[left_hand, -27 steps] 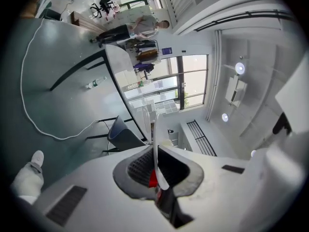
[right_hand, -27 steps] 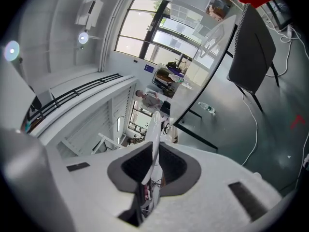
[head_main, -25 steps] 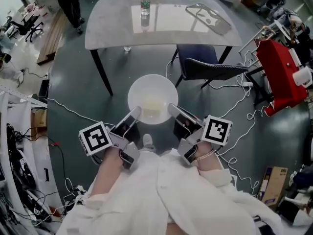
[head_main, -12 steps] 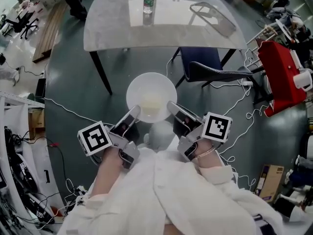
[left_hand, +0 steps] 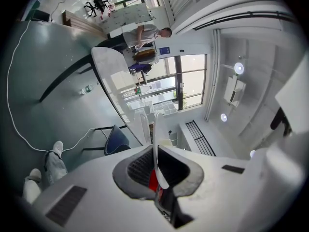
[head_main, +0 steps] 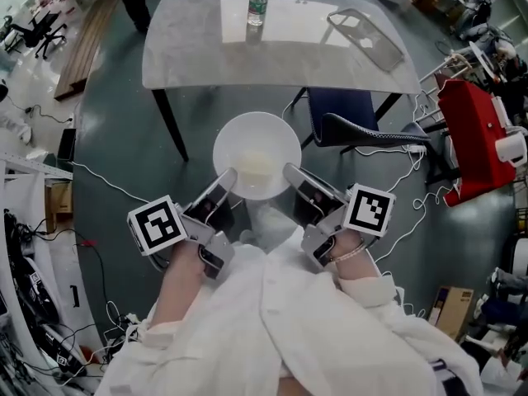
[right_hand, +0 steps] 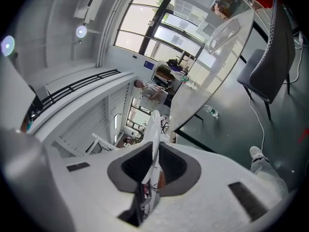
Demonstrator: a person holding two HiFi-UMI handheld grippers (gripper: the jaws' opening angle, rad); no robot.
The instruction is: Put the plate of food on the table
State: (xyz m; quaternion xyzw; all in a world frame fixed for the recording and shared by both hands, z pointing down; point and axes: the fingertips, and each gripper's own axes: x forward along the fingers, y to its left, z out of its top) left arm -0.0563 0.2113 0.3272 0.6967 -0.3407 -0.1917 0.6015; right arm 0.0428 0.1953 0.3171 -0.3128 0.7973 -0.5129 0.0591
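I have the left tongs [head_main: 226, 177] and right tongs [head_main: 290, 172] clamped on opposite rims of the plate [head_main: 256, 134], above the floor near the table [head_main: 190, 48].

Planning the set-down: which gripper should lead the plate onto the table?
Left, probably: the left gripper and right gripper both clamp the plate rim, but the chair stands before the table on the right.

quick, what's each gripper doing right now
left gripper: closed on the rim of the plate
right gripper: closed on the plate's opposite rim
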